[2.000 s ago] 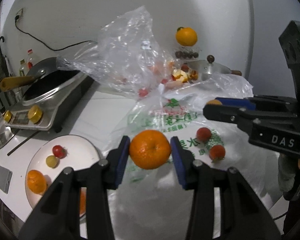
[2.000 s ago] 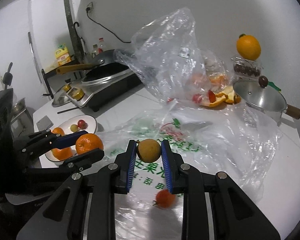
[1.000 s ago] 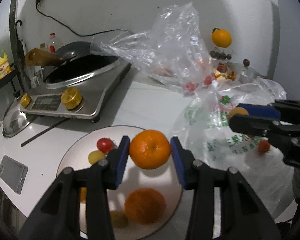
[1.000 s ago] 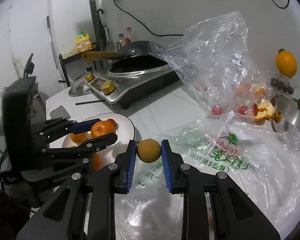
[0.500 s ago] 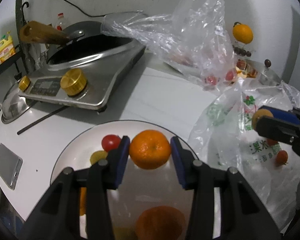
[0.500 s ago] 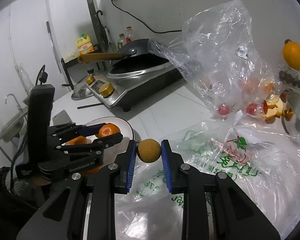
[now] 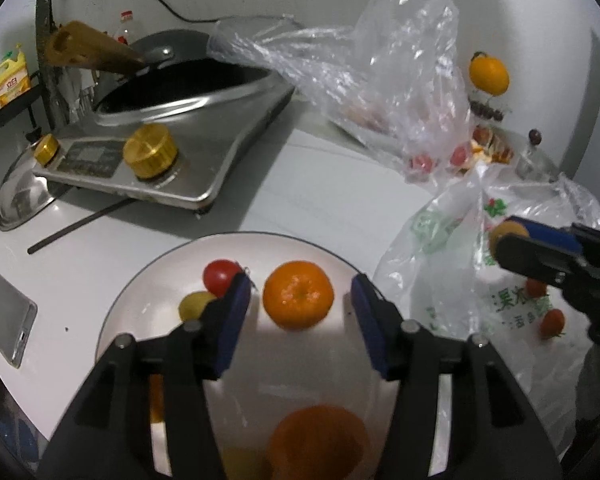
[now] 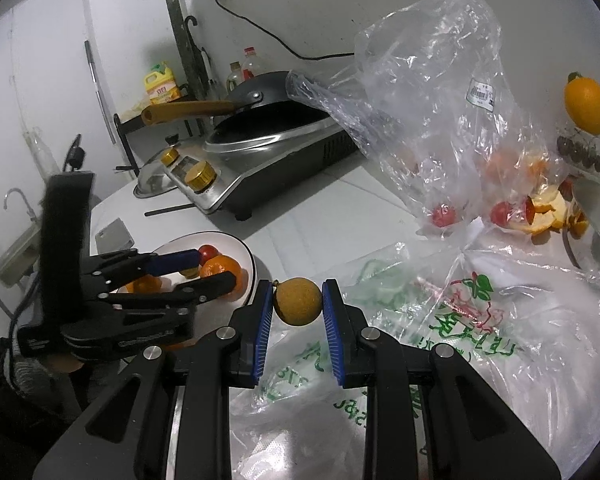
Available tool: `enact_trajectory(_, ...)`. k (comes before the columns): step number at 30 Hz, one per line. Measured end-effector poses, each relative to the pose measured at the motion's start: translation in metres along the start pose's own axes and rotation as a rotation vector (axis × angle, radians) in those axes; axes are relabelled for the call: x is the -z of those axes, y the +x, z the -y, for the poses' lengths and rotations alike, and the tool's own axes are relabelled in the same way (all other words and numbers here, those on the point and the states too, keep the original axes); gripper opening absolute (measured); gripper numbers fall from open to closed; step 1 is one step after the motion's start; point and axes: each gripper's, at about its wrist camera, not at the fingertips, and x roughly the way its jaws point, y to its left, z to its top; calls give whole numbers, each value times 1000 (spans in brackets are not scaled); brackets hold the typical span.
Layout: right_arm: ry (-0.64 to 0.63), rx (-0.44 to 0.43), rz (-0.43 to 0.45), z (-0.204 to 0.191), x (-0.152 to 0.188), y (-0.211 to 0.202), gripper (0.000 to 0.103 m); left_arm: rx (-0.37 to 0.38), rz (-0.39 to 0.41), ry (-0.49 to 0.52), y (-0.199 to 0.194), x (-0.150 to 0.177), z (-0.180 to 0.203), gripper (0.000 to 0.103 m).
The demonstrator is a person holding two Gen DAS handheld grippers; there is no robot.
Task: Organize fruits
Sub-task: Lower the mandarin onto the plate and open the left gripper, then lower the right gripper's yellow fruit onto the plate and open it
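Note:
My left gripper (image 7: 299, 304) is open over a white plate (image 7: 148, 284). An orange mandarin (image 7: 298, 294) lies on the plate between the spread jaws, clear of both pads. The plate also holds a red tomato (image 7: 220, 276), a small yellow fruit (image 7: 194, 306) and another mandarin (image 7: 319, 440). My right gripper (image 8: 297, 307) is shut on a small brown-yellow round fruit (image 8: 298, 301), held above a printed plastic bag (image 8: 452, 320). In the right wrist view the left gripper (image 8: 204, 270) and the plate (image 8: 244, 252) sit at the left.
An induction cooker with a wok (image 7: 172, 120) stands behind the plate. A phone (image 7: 4, 316) lies left of it. A clear bag (image 7: 380, 72) with tomatoes, orange peels (image 8: 548, 208), a pot lid (image 8: 596, 216) and an orange (image 8: 586, 102) are at the back right. Tomatoes (image 7: 552, 322) lie on the printed bag.
My left gripper lowered over the plate and opened, letting go of the mandarin, which now rests on the plate. My right gripper still holds its fruit and has barely moved.

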Motion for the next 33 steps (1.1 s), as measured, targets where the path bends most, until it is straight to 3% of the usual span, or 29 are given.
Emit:
enact_trajectory(14, -92, 6, -42, -51, -5, 19, 27, 1, 153, -45, -65, 21, -43, 54)
enact_trajectory(33, -136, 26, -159, -83, 8, 77, 27, -36, 165, -139, -74, 51, -103, 54)
